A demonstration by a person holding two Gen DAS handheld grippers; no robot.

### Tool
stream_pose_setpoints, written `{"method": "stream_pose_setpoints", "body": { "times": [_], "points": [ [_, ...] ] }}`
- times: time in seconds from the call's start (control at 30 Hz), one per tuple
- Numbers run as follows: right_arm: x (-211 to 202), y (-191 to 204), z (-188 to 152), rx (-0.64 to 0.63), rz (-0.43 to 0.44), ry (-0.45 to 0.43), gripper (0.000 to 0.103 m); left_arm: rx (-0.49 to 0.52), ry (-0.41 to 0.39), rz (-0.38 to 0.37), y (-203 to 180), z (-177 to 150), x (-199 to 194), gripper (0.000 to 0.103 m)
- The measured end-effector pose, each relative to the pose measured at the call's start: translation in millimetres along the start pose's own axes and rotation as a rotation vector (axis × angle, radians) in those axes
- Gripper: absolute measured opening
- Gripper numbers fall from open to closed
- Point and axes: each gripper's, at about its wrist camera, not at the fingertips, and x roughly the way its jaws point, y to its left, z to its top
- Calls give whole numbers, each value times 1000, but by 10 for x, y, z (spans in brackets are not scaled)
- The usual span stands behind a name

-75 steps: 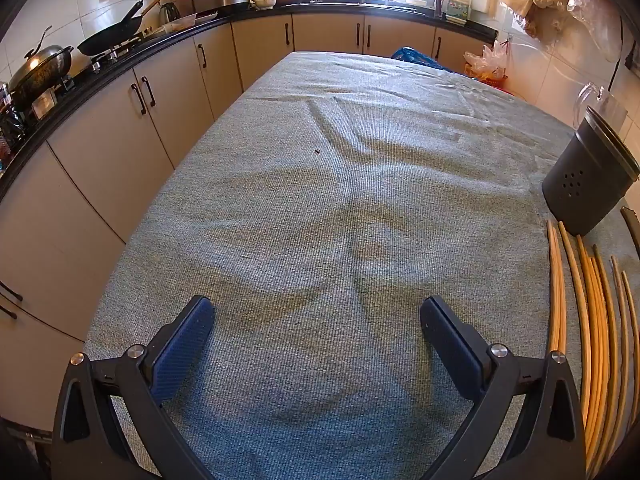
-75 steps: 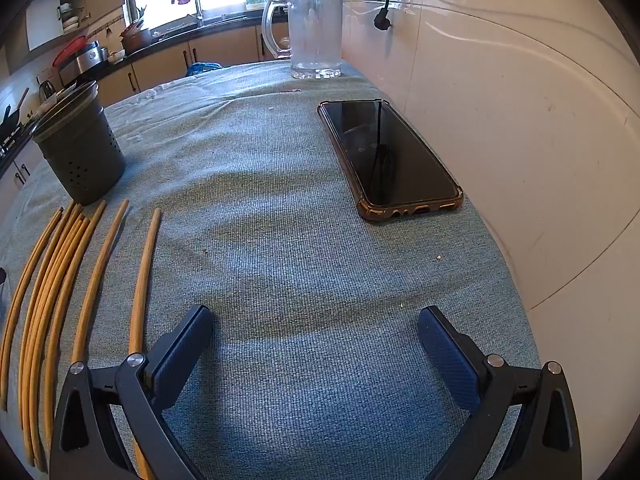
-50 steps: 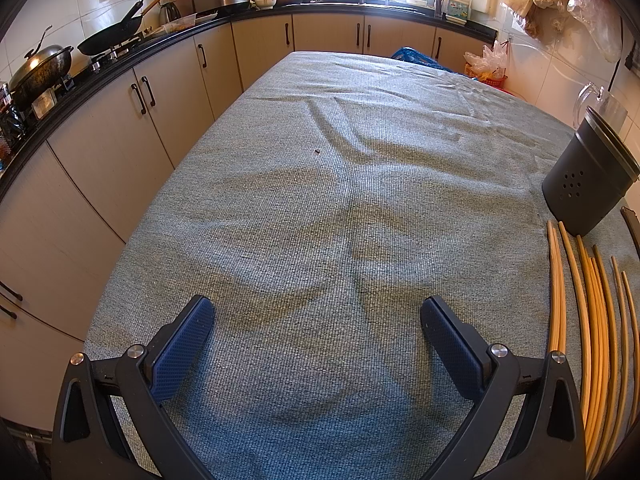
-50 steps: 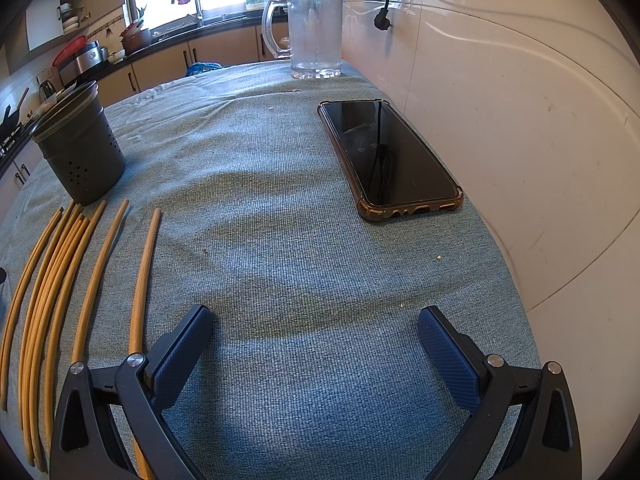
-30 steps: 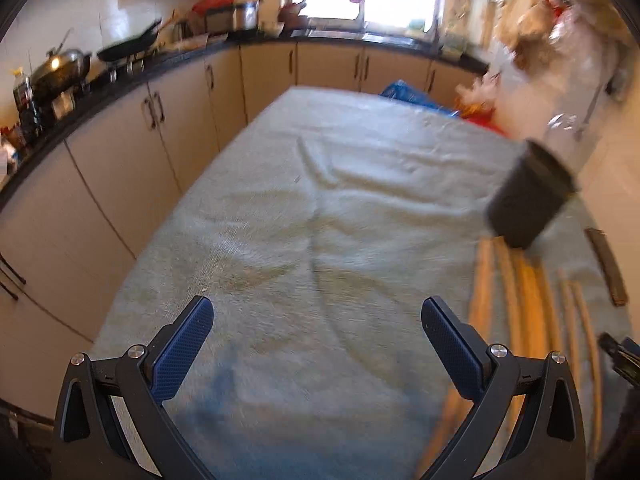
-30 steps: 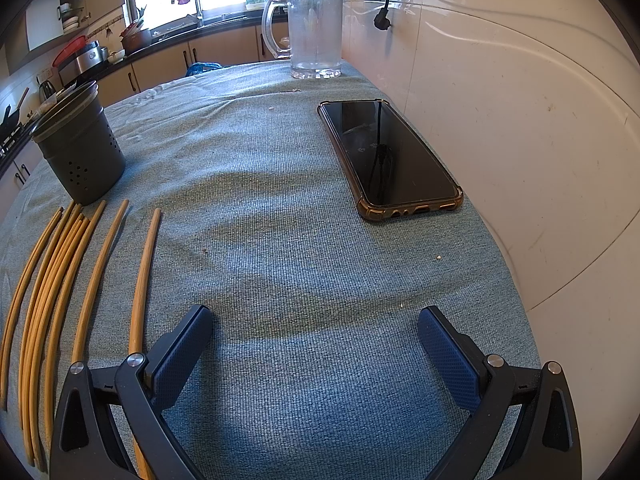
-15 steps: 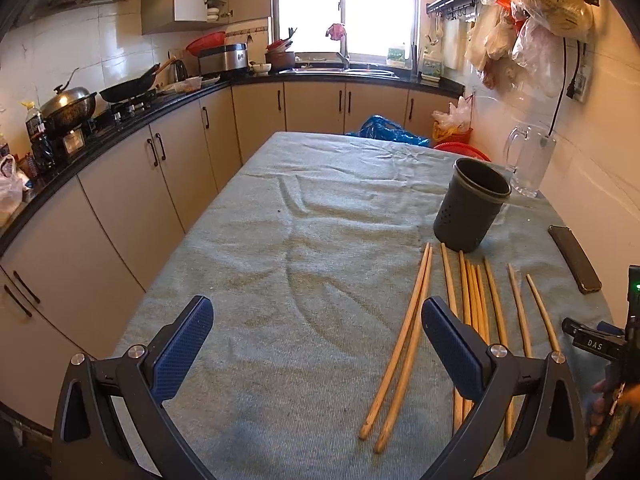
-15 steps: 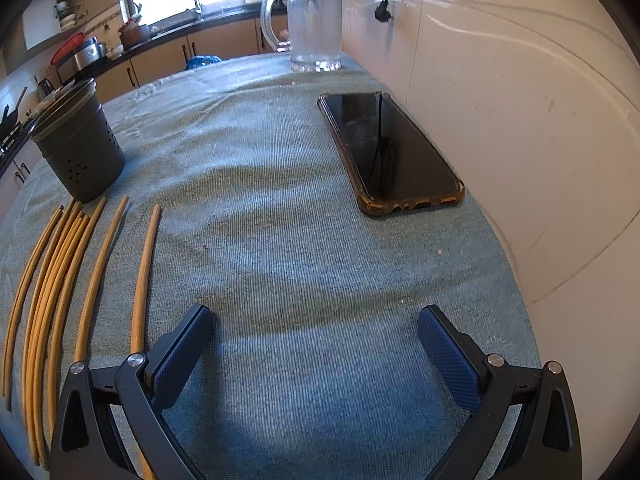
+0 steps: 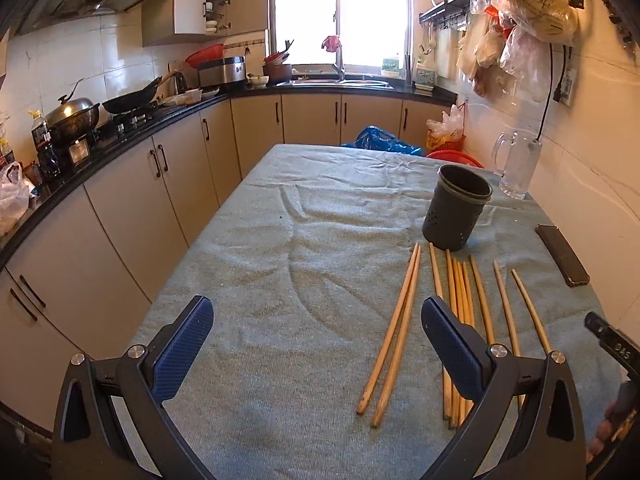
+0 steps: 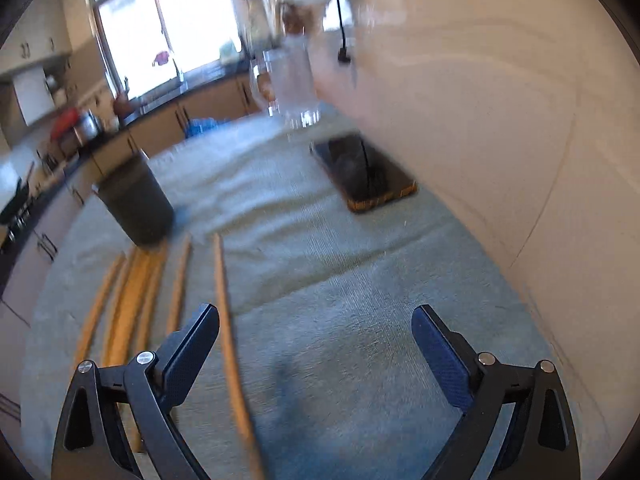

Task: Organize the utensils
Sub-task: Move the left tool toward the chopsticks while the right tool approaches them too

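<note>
Several wooden chopsticks [image 9: 460, 300] lie side by side on the grey-green tablecloth [image 9: 300, 264], pointing toward a dark perforated utensil holder [image 9: 456, 214] that stands upright behind them. My left gripper [image 9: 318, 344] is open and empty, raised above the cloth left of the chopsticks. My right gripper [image 10: 316, 344] is open and empty; the rightmost chopstick [image 10: 228, 332] runs just inside its left finger. The blurred right wrist view also shows the holder [image 10: 134, 204] and the other chopsticks [image 10: 132, 304].
A black phone [image 9: 562, 254] lies by the right wall, also in the right wrist view [image 10: 362, 178]. A clear glass mug [image 9: 516, 168] stands behind the holder. Cabinets and a counter with pans [image 9: 132, 100] run along the left. The wall [image 10: 500, 120] is close on the right.
My left gripper has risen and pulled back, bringing the holder and all the chopsticks into view. My right gripper has just lifted and moved left, blurring its view.
</note>
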Motion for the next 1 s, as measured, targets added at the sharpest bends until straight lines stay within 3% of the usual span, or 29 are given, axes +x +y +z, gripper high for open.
{"method": "stream_pose_setpoints", "body": {
  "times": [0.2, 0.4, 1.0],
  "points": [
    [-555, 281, 14, -50, 11, -213, 99, 33, -52, 25, -54, -30, -178, 103],
    [-882, 547, -30, -122, 27, -356, 99, 40, -85, 29, -58, -38, -309, 103],
    [-1032, 659, -176, -207, 9, -444, 101, 52, -176, 36, -105, -68, -535, 103]
  ]
}}
